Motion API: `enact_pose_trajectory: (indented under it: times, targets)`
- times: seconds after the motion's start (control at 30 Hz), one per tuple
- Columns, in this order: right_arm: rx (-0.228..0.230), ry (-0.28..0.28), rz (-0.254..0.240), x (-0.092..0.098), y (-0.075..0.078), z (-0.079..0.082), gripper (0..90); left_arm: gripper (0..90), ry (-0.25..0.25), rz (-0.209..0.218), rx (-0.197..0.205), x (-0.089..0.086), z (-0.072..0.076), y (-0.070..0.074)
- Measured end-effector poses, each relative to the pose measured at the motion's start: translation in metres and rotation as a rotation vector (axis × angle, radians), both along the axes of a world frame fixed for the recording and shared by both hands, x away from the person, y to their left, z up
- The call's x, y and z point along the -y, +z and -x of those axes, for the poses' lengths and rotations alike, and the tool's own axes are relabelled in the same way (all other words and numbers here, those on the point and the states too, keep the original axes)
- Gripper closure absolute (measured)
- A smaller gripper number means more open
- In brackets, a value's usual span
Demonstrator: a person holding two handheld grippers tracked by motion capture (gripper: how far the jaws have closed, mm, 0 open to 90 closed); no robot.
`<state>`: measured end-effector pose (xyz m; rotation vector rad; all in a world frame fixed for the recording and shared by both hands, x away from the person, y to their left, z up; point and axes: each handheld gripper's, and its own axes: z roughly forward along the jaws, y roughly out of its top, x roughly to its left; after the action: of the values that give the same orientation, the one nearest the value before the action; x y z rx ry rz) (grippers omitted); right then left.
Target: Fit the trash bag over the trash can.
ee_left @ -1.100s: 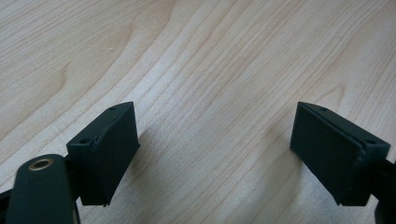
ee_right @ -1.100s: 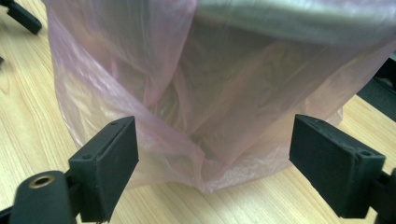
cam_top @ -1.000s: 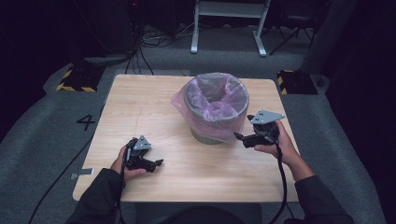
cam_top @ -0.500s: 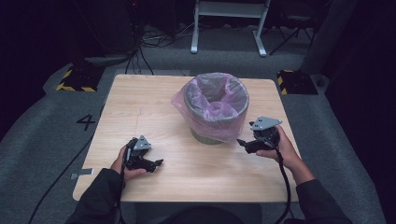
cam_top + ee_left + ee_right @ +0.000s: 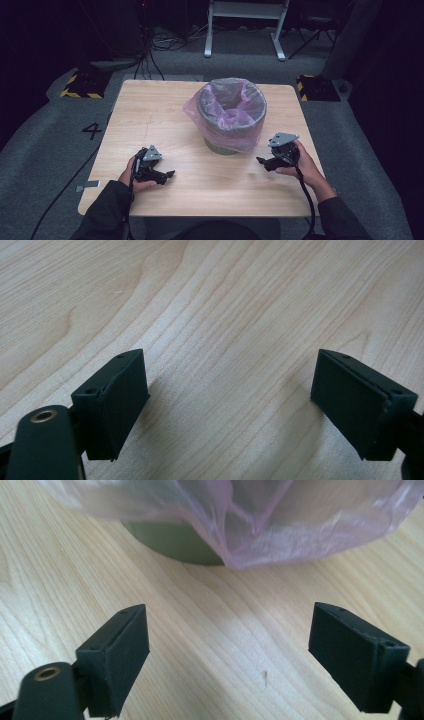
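**Both grippers low at the table, lined bin between and beyond them**

Right gripper (image 5: 264, 161): jaws spread wide, nothing between them. In the right gripper view only bare wood lies between the black jaws; ahead of them hangs the loose hem of the pink bag (image 5: 240, 515), with the bin's (image 5: 175, 547) dark green base showing beneath it. From above, this gripper sits low, near the bin's lower right side, apart from the plastic.

Left gripper (image 5: 167, 175): jaws likewise spread and empty, held low over the table (image 5: 150, 110) at the near left. Its own view shows wood grain and nothing else between the jaws.

Bin (image 5: 220, 147): upright, centre of the table, a little toward the far edge. The bag (image 5: 230, 107) lines it, folded over the rim, the skirt draping down the outside, longest at the front right.

Judgement on risks:
- Film is thin and slack. A shallow bite on the hem could slip off, or tear if pulled sharply.
- The bin looks light and nothing steadies it. A sideways tug from the right alone may slide or tip it.
- Reaching too deep could catch the bin wall along with the plastic, so the liner would not come free.
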<state>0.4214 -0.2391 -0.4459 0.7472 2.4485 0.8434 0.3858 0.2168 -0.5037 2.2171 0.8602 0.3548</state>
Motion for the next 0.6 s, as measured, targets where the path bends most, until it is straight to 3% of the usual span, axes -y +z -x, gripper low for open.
enact_pose_trajectory:
  times: [0.27,0.6]
  targets:
    - [-0.031,-0.008,0.001,0.006,-0.014,0.005,16.7,15.0,0.000,0.000,0.000,0.000,0.000,0.000]
    - [-0.065,-0.039,-0.065,0.020,-0.030,0.010,16.6,15.1,0.003,0.000,0.000,0.000,0.000,0.000]
